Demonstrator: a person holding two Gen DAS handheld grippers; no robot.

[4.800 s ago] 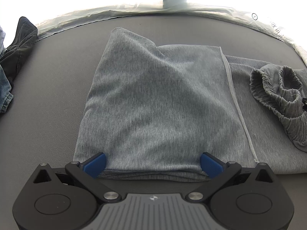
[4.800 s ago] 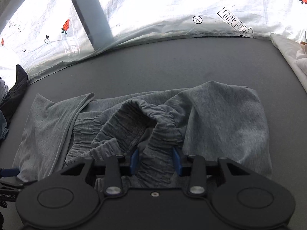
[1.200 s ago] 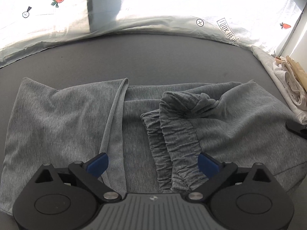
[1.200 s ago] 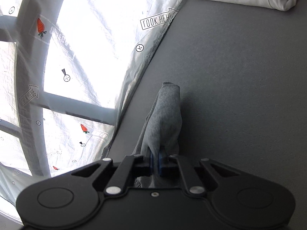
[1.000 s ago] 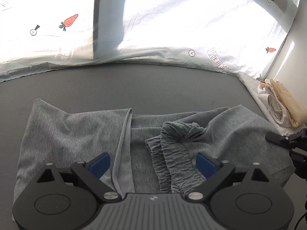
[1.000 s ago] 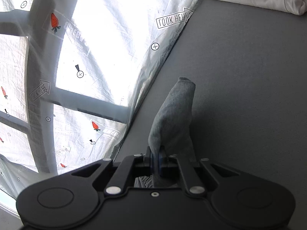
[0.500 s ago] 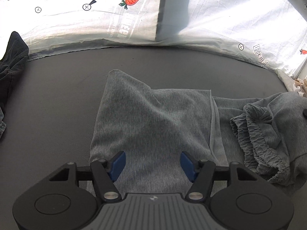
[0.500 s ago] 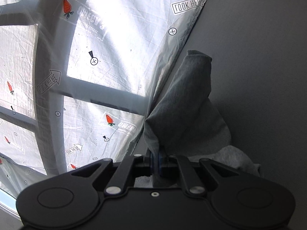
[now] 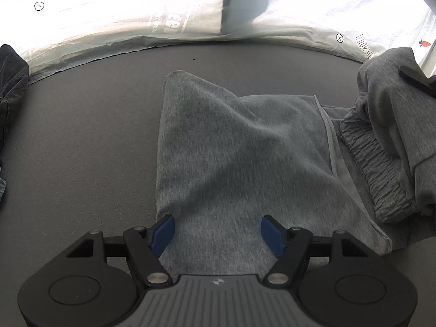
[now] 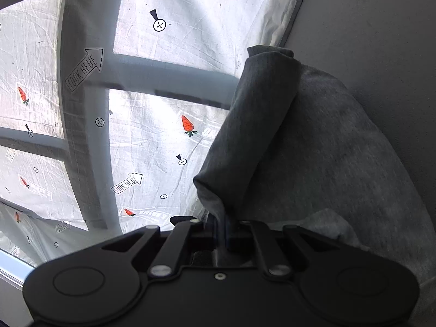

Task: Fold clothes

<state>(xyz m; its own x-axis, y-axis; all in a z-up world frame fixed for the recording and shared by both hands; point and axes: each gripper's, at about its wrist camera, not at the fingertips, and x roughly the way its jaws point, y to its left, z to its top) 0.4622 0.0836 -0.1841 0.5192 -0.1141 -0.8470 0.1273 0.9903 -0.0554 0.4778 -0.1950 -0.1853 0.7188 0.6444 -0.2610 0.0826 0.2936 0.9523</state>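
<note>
Left wrist view: the left gripper [image 9: 217, 231], jaws just reopening, is straddling the folded end of the grey sweatpants [image 9: 239, 147], pads not pressing, on the dark grey bench [image 9: 81, 136]. Right wrist view: the right gripper [image 10: 223, 234] is pinching shut on the pants' far end [image 10: 259, 136], now lifting it over the rest, advancing the fold before the carrot-print curtain [image 10: 152, 125].

Left of the grey garment [image 9: 239, 158]: bare surface [image 9: 81, 141], open for a pass.
Far left edge: dark clothing [image 9: 11, 81] heaped, blocking that side.
Back: carrot-print sheet [image 9: 136, 19] walls off the surface.
Right: lifted grey fold [image 9: 392, 103] and the right tongs [image 10: 224, 227] clamped on it fill the way.
Behind the garment: clear strip.
</note>
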